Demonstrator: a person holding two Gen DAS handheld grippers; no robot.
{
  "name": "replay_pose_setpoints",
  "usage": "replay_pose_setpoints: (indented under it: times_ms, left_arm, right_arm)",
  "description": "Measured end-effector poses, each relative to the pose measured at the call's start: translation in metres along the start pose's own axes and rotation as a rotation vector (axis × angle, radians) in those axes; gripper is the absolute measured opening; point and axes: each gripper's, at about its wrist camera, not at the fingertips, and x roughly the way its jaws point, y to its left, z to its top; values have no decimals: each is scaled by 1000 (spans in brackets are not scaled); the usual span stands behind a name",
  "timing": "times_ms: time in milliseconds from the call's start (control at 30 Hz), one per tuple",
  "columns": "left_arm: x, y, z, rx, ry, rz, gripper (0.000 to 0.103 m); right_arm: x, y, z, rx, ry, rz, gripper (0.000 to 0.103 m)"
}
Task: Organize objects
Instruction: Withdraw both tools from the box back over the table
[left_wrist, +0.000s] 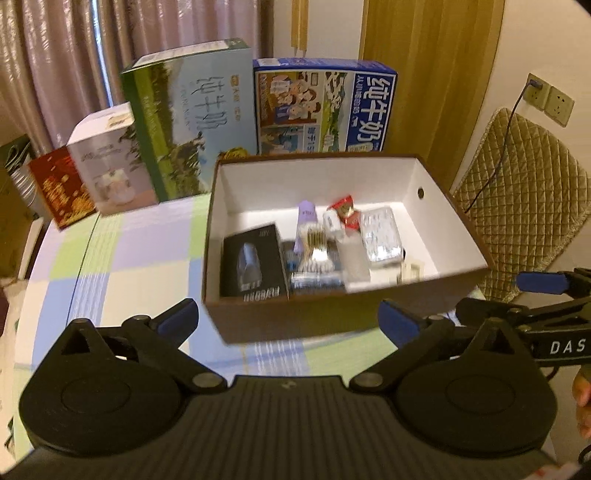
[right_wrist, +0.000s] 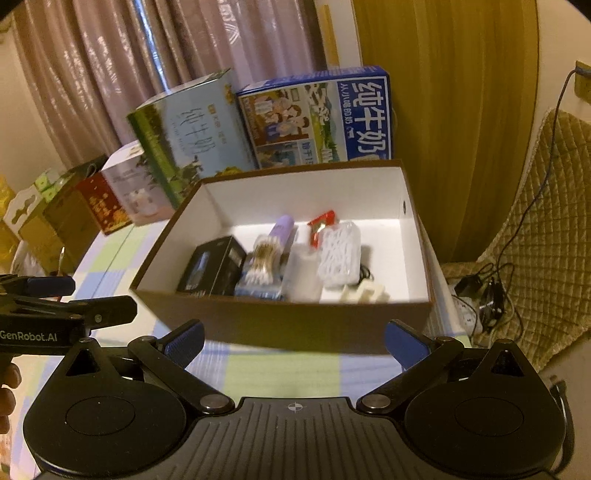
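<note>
Both claws spread wide and empty before the box.
Left claw (left_wrist: 288, 317) and right claw (right_wrist: 293, 341) hover over the checked-cloth desk (left_wrist: 122, 254), just short of the brown, white-lined cardboard box (right_wrist: 288, 321) holding a black carton (left_wrist: 255, 262) and purple tube (left_wrist: 304, 225).

brown box (left_wrist: 295, 317) white inside; pastel checked tablecloth (left_wrist: 122, 258).

A brown box (left_wrist: 303, 317), white inside, sat open on the checked tablecloth (left_wrist: 129, 258), holding a black carton (left_wrist: 253, 266), purple tube (left_wrist: 306, 221) and cotton swabs (right_wrist: 264, 258).
</note>
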Motion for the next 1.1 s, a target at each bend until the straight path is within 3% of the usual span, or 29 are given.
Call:
replay_pose_setpoints:
  times_ms: [467,1100]
  left_arm:
    - [-81,-6,-79,-56,-12,22,102]
    - [-128,-6,-115,-34,14,-46,102]
  right_arm:
    - [-71,14,-58,-28,9,42,101]
    - [-121,42,-102,6,9,-8,101]
